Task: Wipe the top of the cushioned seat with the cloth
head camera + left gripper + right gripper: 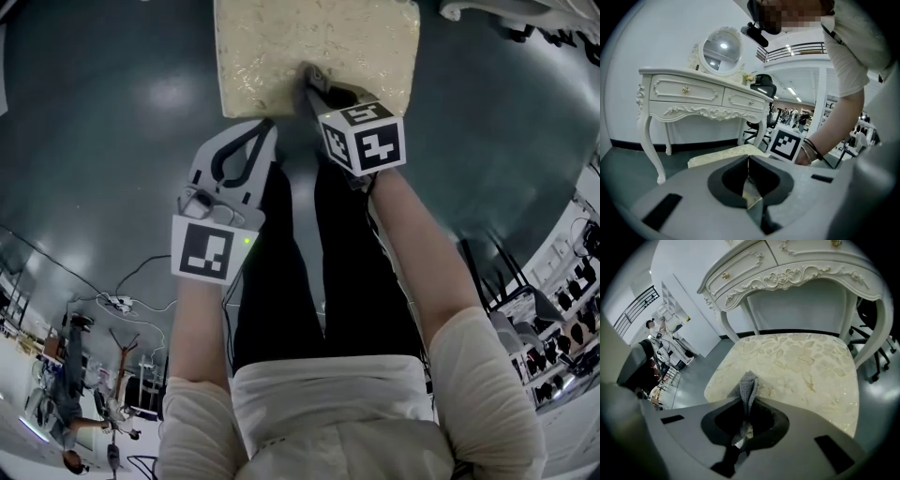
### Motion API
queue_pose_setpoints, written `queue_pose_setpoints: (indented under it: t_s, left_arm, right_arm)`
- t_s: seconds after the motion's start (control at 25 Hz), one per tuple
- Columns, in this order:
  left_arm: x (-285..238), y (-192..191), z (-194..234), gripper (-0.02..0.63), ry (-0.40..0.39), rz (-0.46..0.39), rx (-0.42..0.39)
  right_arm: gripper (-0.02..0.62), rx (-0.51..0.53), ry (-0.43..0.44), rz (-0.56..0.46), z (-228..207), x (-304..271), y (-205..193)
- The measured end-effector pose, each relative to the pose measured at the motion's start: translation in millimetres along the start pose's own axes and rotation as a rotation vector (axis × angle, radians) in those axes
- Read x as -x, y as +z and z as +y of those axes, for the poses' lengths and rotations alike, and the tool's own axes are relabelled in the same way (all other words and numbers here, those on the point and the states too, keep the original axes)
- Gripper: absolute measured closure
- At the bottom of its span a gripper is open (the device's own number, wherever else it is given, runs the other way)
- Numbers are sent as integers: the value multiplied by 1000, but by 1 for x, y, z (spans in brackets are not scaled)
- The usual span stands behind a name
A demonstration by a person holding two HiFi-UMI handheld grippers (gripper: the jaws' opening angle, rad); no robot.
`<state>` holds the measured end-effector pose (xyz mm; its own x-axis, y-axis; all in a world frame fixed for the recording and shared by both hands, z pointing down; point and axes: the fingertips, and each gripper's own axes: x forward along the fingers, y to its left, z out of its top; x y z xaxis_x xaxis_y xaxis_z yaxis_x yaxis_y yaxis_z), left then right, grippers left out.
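Observation:
The cushioned seat [309, 47] is cream with a floral pattern and lies at the top of the head view. My right gripper [310, 77] reaches over its near edge, marker cube [364, 139] behind it. In the right gripper view the right gripper [747, 401] is shut on a grey cloth [748, 385], a folded tip of which sticks out beyond the jaws just above the seat [797, 366]. My left gripper [269, 127] hovers beside the seat's near left corner, shut and holding nothing. From the left gripper [747, 158] the seat [724, 157] shows low ahead.
A white carved dressing table [787, 268] stands over the seat's far side, its leg [649, 140] on the floor and an oval mirror [722, 49] on top. Office chair wheels [881, 364] sit to the right. Cables [122, 302] lie on the dark floor.

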<state>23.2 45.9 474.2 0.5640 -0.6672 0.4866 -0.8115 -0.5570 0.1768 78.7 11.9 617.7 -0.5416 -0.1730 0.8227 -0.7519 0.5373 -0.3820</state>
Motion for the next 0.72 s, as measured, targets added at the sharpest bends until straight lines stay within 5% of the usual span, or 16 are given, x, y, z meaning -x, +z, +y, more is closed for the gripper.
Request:
queue_pose_setpoints:
  t_s: [0.72]
  left_arm:
    - [-79, 22, -59, 603, -74, 9, -45]
  right_arm:
    - [568, -59, -45, -10, -93, 53, -31]
